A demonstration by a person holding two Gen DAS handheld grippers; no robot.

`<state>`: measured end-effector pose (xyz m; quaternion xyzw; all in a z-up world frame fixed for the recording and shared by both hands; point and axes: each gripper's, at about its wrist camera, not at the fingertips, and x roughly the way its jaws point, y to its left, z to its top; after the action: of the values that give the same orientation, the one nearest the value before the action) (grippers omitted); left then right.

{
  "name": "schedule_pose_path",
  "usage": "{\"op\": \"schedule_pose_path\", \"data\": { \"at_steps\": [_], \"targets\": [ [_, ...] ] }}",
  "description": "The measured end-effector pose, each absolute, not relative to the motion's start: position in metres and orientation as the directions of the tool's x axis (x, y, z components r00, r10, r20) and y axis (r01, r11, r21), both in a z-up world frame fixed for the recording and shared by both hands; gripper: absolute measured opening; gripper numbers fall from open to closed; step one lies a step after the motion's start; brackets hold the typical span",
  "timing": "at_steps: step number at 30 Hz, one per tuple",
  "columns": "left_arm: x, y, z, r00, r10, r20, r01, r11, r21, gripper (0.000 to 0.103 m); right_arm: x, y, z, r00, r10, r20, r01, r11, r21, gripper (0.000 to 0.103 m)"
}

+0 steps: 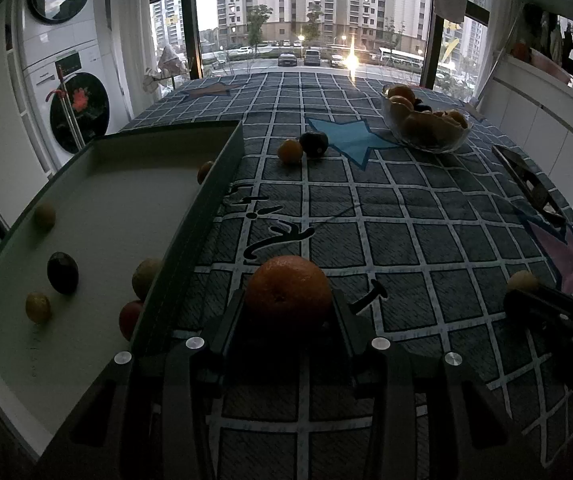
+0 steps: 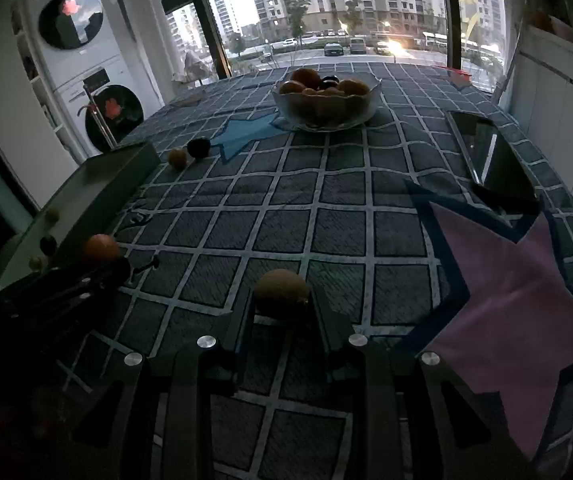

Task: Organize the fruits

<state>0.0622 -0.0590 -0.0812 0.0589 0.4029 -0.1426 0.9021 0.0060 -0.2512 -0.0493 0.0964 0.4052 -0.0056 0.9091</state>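
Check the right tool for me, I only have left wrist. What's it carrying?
Observer: A tan round fruit sits between the right tool's fingers, and both touch its sides.
Operator: And the dark slab at my right edge?
Observer: That's a glossy black tablet. It lies flat on the checked cloth, beyond the pink star patch.
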Motion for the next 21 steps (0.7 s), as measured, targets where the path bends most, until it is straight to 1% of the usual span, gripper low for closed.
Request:
{"op": "schedule_pose_path", "data": {
  "at_steps": [21],
  "targets": [
    [0.0623,-0.0593,-0.0814,0.635,-0.21,-0.743,0.305,0.952,-0.008,0.042,0.0061,-0.2516,-0.0492,0.671,0.065,-0.739,0.087,0.982,0.166,0.031]
  ]
}}
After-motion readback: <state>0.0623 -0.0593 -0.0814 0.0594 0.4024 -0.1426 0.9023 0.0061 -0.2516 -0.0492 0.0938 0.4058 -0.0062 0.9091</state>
